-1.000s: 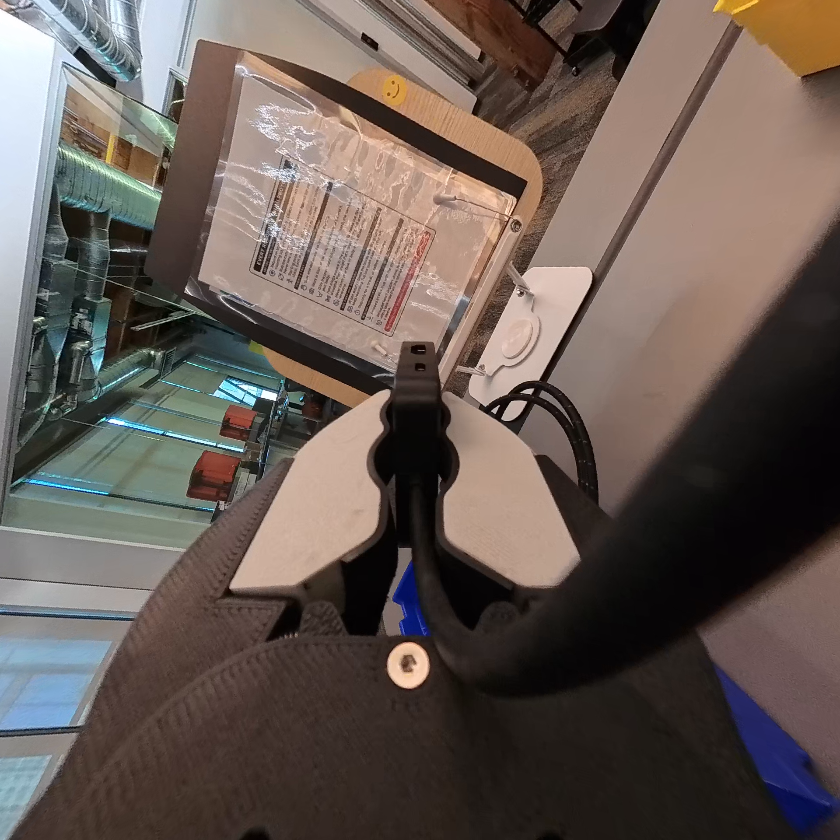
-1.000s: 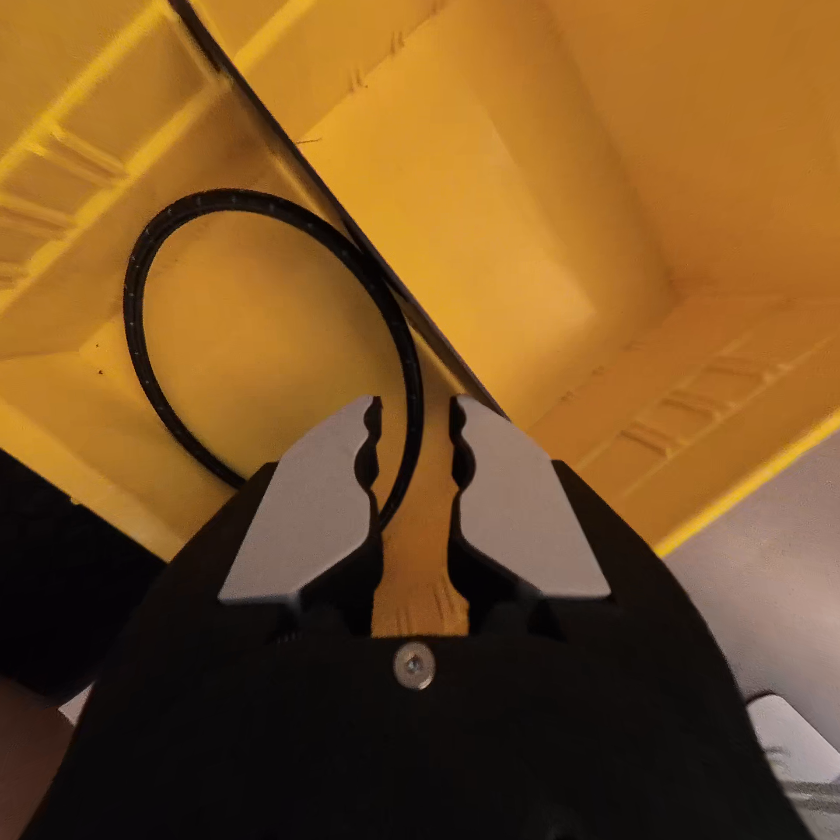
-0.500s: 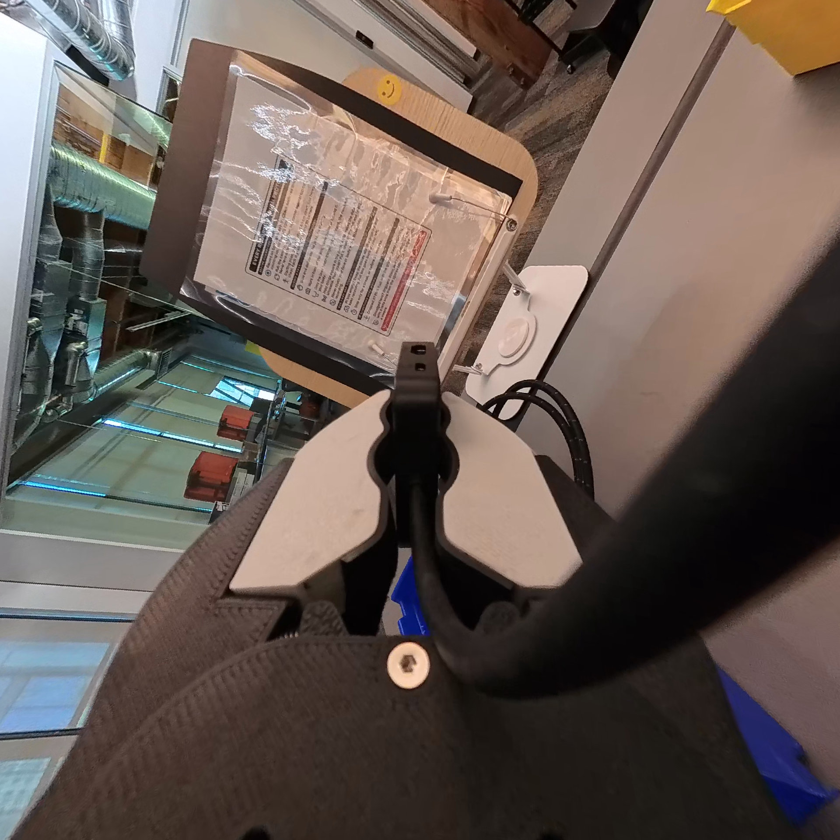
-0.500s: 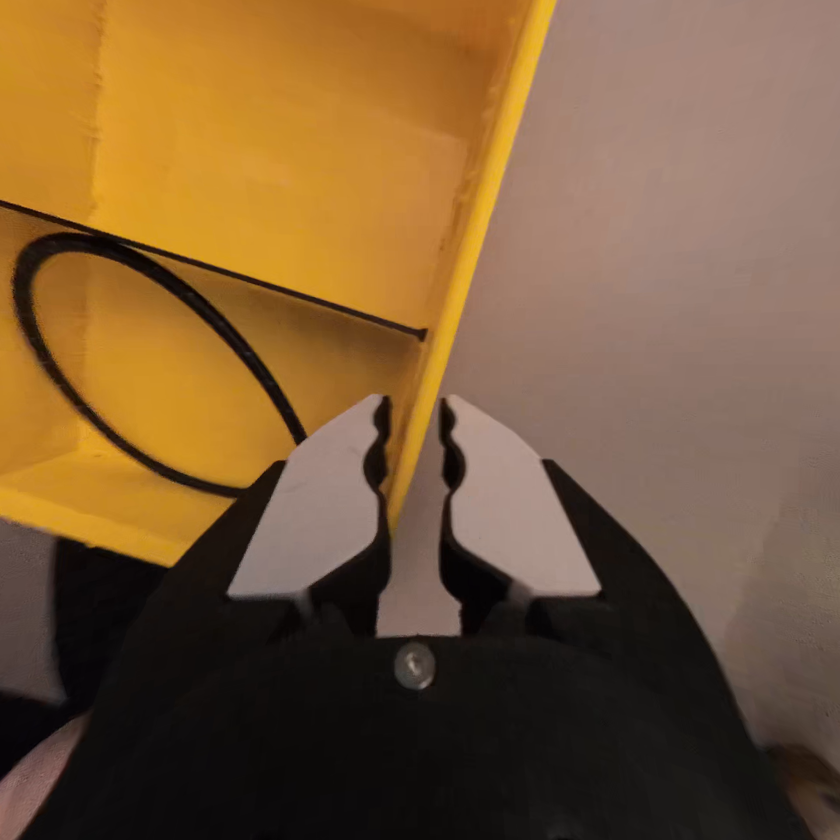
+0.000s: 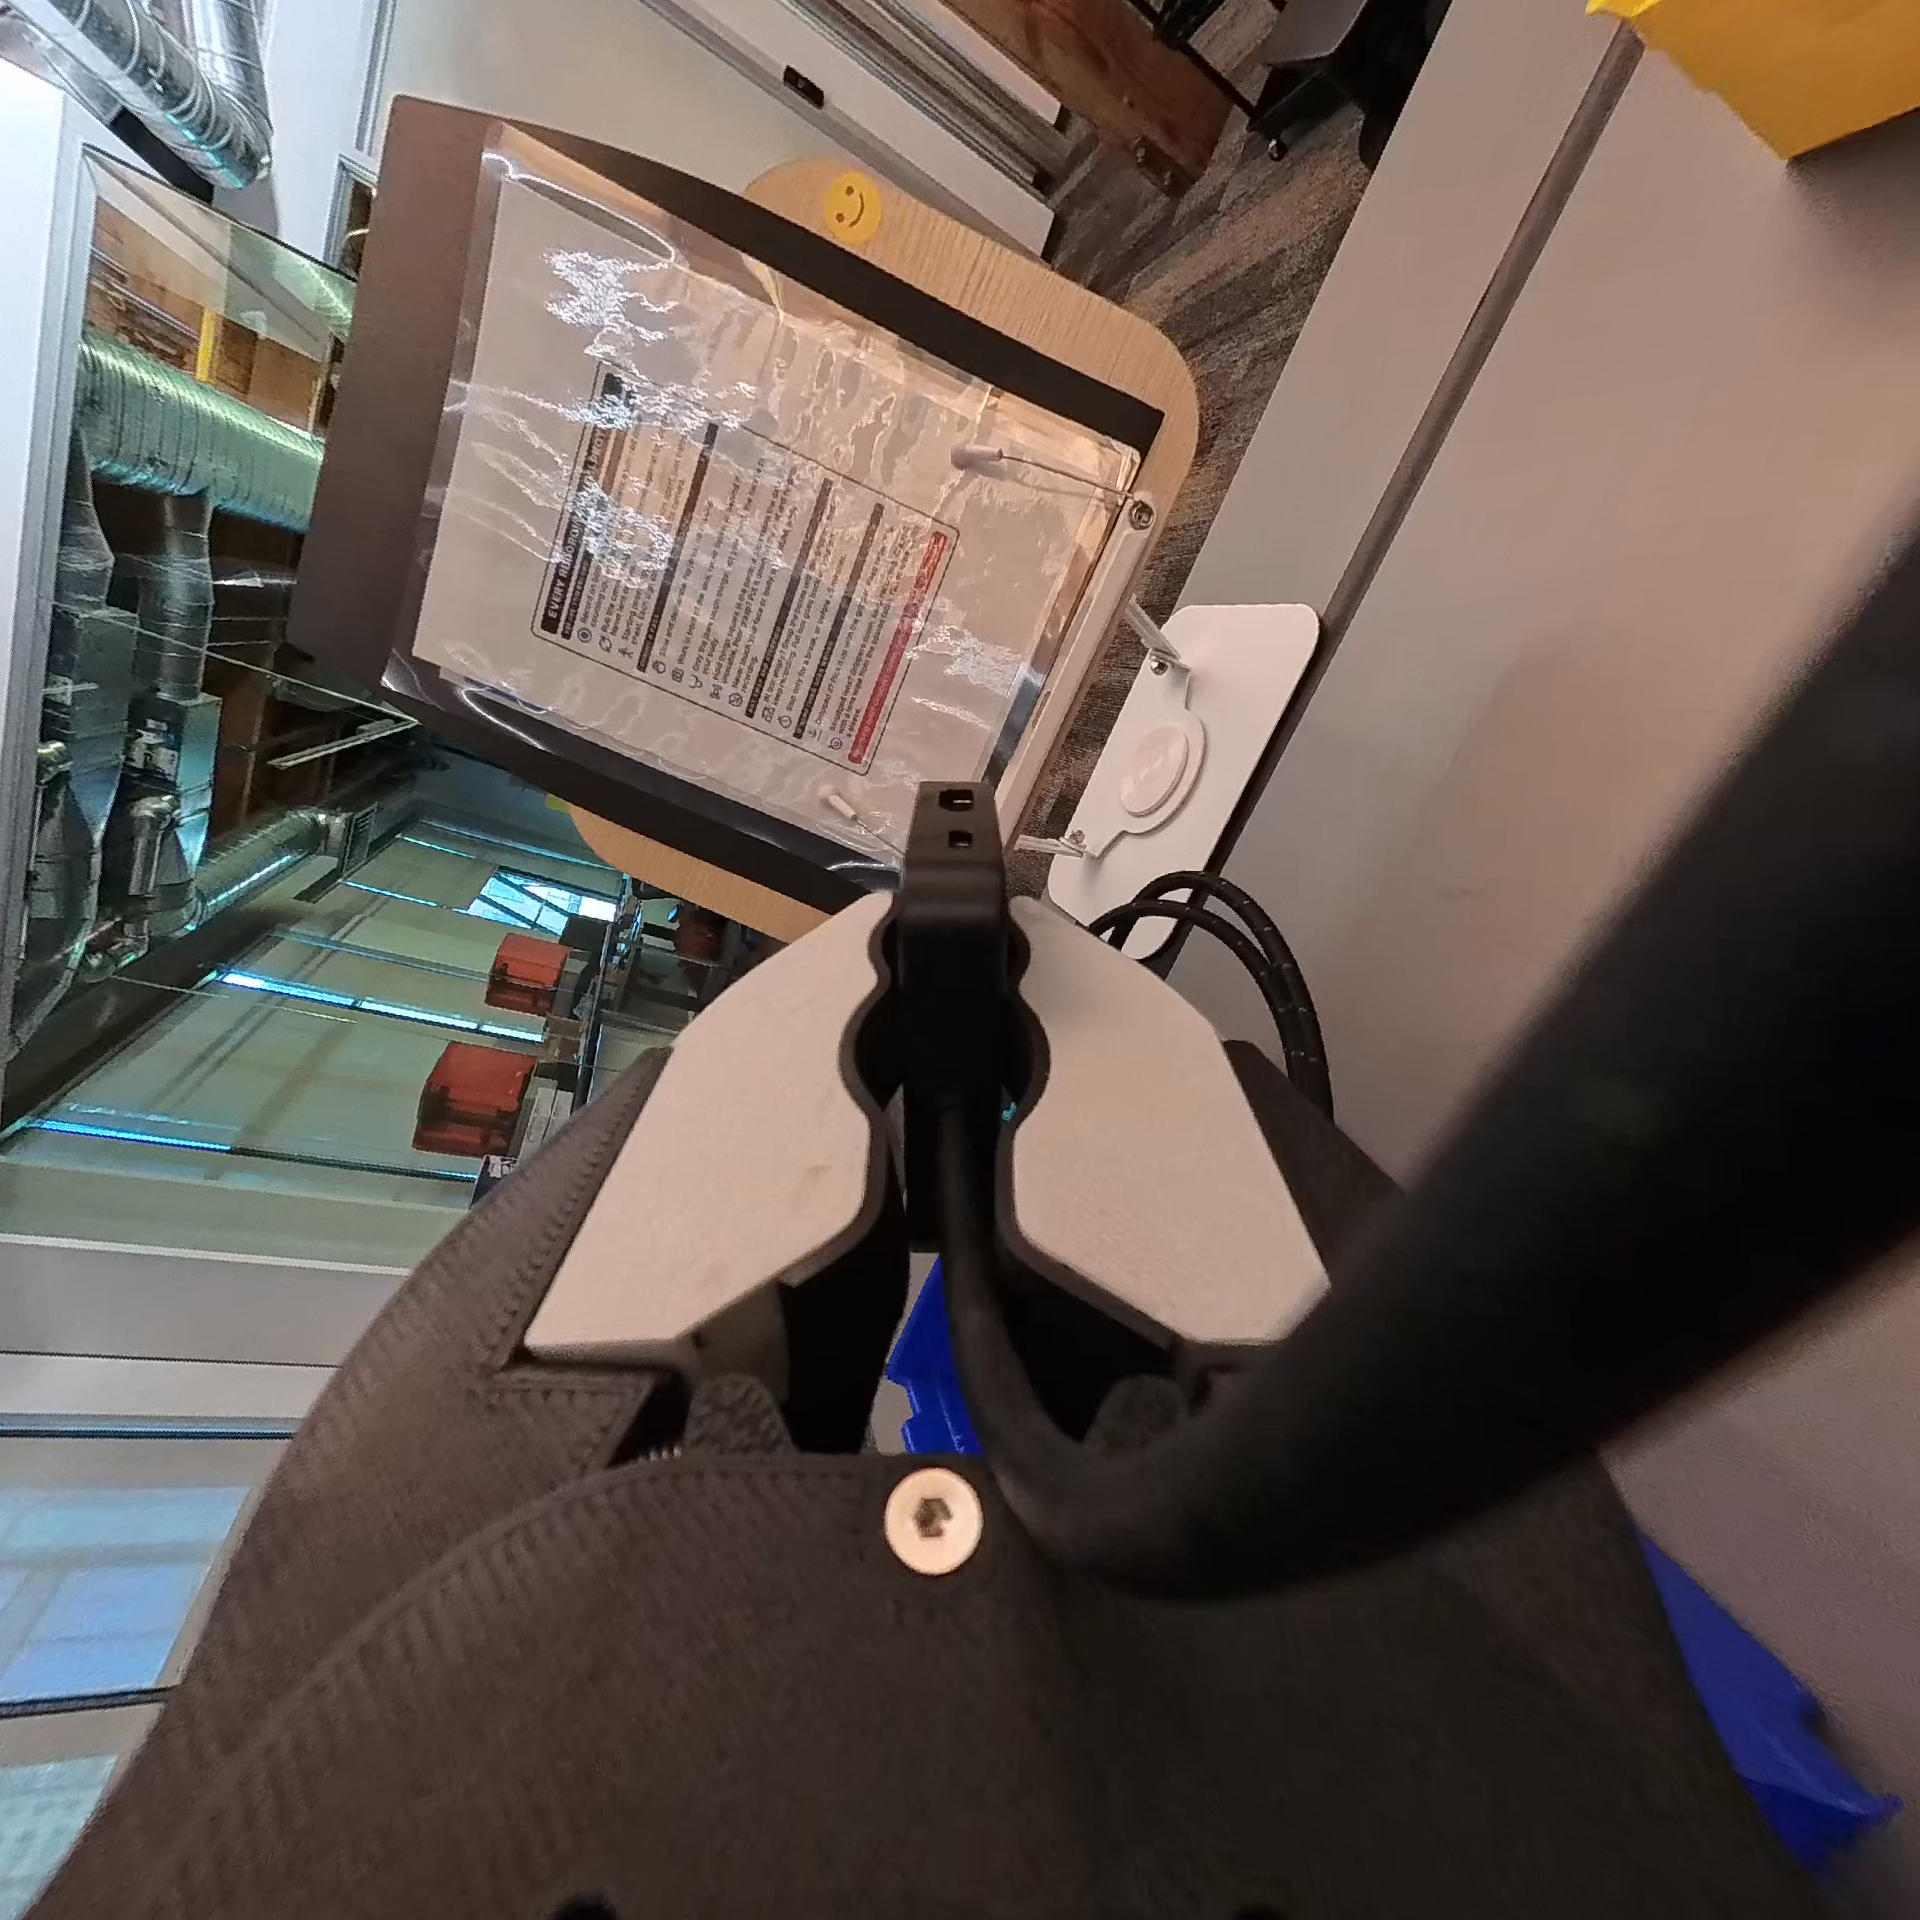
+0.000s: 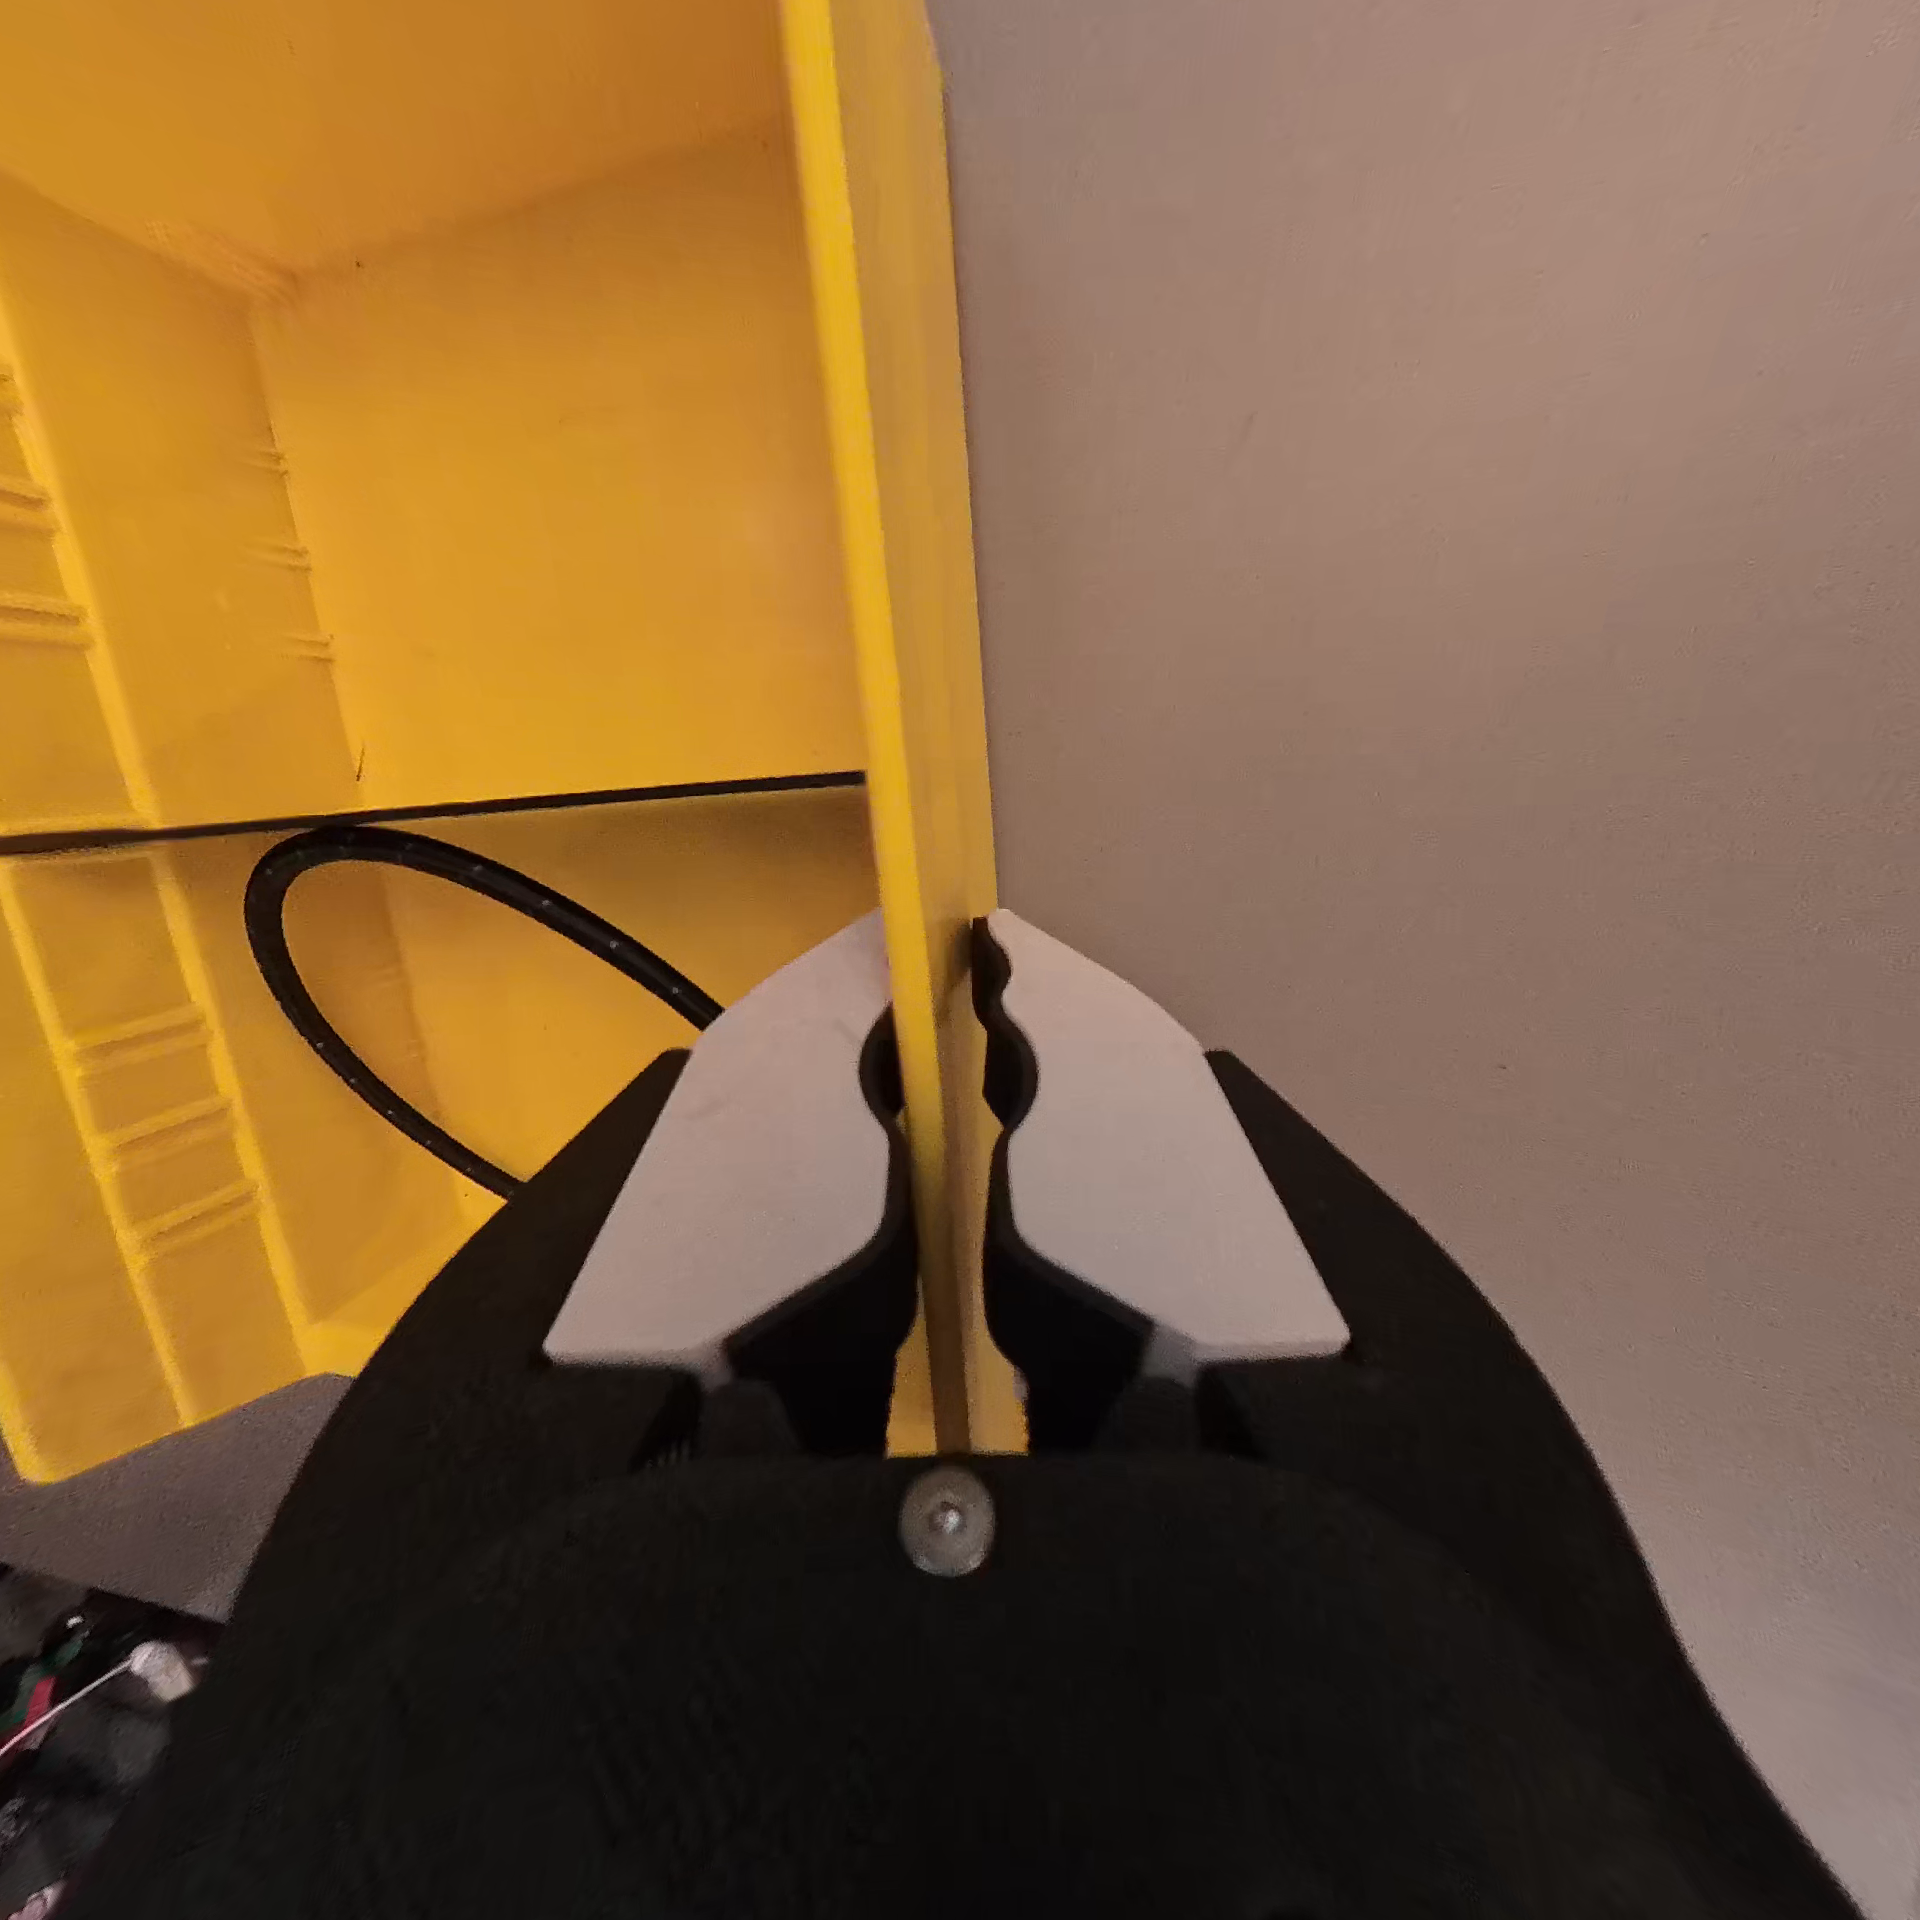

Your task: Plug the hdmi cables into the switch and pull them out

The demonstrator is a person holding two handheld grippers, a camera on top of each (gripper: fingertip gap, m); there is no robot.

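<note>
My left gripper (image 5: pixel 951 925) is shut on a black HDMI plug (image 5: pixel 954 862), whose metal tip sticks out past the fingertips and points at a sign. Its thick black cable (image 5: pixel 1558 1039) curves back under the fingers and away to the upper right. My right gripper (image 6: pixel 932 935) straddles the right wall of a yellow bin (image 6: pixel 894 520), with the wall filling the narrow gap between its fingers. A loop of thin black cable (image 6: pixel 312 997) lies inside the bin's near compartment. No switch shows in either view.
A sign in a clear acrylic stand (image 5: pixel 727 540) with a white base (image 5: pixel 1195 758) stands ahead of the left gripper on the grey table (image 5: pixel 1662 520). A coiled black cable (image 5: pixel 1278 997) lies near it. A blue bin (image 5: pixel 1766 1704) is at the lower right. A black divider (image 6: pixel 416 810) splits the yellow bin.
My right gripper has swung from above the cable loop inside the bin to the bin's right wall, and its fingers have narrowed onto it. The left gripper has barely moved.
</note>
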